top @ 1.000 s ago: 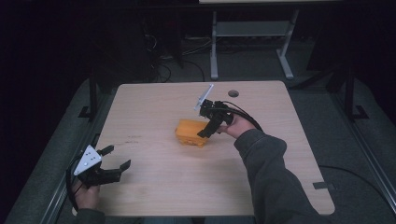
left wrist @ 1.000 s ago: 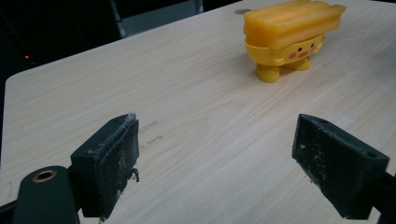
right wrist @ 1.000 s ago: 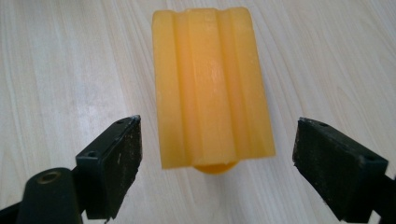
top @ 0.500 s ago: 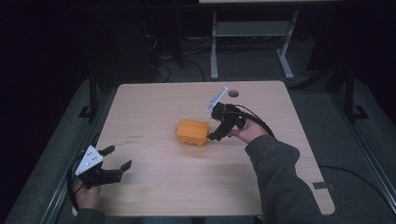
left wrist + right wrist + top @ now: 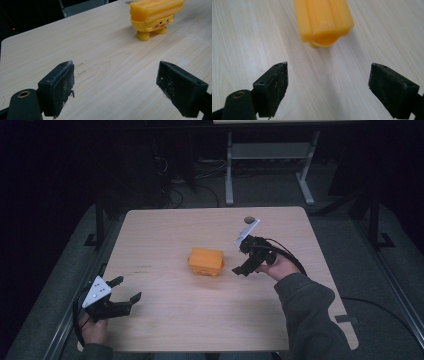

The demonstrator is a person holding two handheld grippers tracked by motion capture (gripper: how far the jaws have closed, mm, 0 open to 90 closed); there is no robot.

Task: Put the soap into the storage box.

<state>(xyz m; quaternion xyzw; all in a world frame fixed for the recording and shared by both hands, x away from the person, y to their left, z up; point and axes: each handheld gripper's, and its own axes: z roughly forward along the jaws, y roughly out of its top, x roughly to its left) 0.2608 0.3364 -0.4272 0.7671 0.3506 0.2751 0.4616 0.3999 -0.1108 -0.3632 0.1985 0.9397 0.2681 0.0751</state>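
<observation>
Left gripper: parked at the near left of the table, jaws spread, empty, unmoved over the last second. Toy: orange, mid-table, standing free on its feet. Right gripper: jaws spread, now drawn back just right of the toy, no longer touching; placement looks finished.

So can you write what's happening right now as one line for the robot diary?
right gripper: open, beside yellow toy, apart | left gripper: open, near table corner | toy: standing
</observation>
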